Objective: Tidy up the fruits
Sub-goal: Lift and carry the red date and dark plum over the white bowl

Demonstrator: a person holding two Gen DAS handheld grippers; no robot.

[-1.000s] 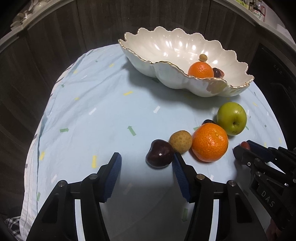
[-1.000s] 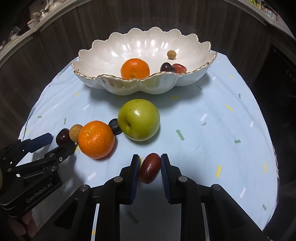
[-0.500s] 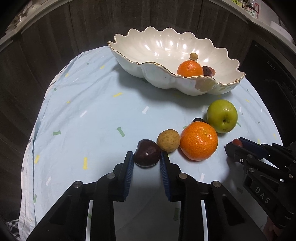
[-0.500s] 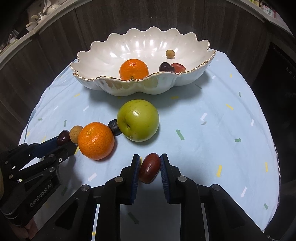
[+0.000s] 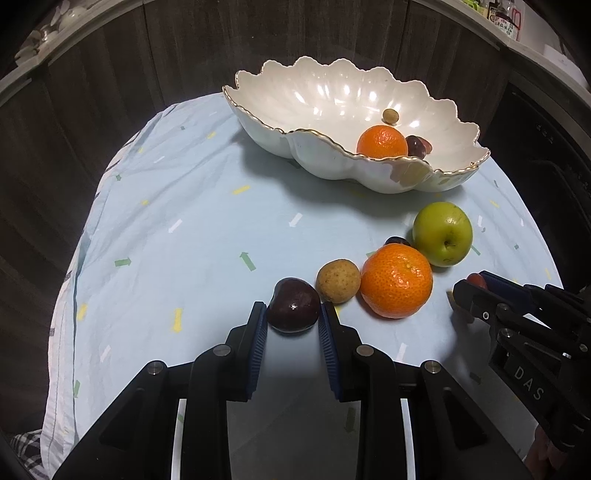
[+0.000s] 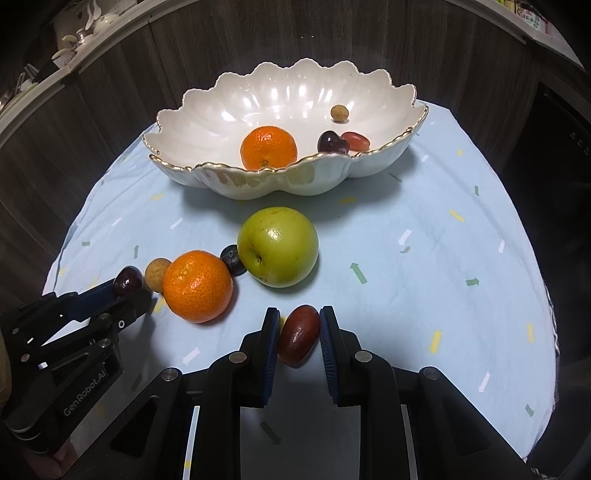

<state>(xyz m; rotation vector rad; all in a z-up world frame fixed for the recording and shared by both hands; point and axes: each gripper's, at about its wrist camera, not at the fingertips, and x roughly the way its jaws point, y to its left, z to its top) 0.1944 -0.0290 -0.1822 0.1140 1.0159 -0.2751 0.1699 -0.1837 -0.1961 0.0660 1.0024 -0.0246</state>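
Table: round, draped in a pale blue cloth (image 5: pixel 192 236) scattered with small green, yellow and white arrow marks.
Walls: dark wood-grain panelling (image 6: pixel 110 96) curving across the upper frame.
Shelf: light ledge (image 6: pixel 55 70) at upper left, crowded with white crockery.
Upper right: labelled bottles (image 5: pixel 506 18), blurred.
Light: overhead, soft shadows on cloth.

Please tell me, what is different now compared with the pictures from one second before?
The left claw has closed around the dark cherry; a second ago its fingers stood wide apart with the cherry ahead of them. The right claw grips the red oblong fruit as before. The loose orange, green apple, small tan fruit and everything in the bowl lie unchanged.
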